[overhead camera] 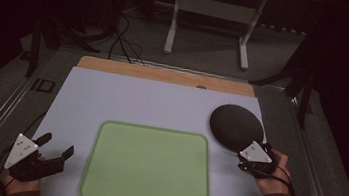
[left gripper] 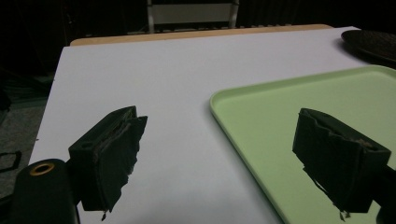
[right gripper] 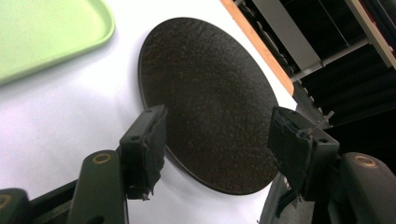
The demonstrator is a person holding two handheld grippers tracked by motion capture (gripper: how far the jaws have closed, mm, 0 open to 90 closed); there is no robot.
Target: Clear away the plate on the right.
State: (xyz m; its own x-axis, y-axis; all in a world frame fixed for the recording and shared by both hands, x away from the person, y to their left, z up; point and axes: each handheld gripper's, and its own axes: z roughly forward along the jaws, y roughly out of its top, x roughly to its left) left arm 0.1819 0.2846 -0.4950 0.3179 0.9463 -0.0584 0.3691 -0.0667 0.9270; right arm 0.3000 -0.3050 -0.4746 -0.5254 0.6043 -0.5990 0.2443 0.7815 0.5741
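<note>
A light green tray [overhead camera: 148, 165] lies empty at the front middle of the white table top [overhead camera: 132, 100]. A dark round plate [overhead camera: 237, 127] rests flat at the right. My right gripper [overhead camera: 248, 156] hovers at the plate's near edge, open, its jaws straddling the rim of the plate [right gripper: 205, 98] with nothing clamped. My left gripper [overhead camera: 58, 146] is at the front left, open, pointing toward the tray's left edge [left gripper: 289, 126]; its jaws hold nothing.
A wooden strip [overhead camera: 165, 74] runs along the table's far edge. Beyond it stand a white desk frame [overhead camera: 212, 17] and cables on a dark floor. Metal rails border the table at left and right.
</note>
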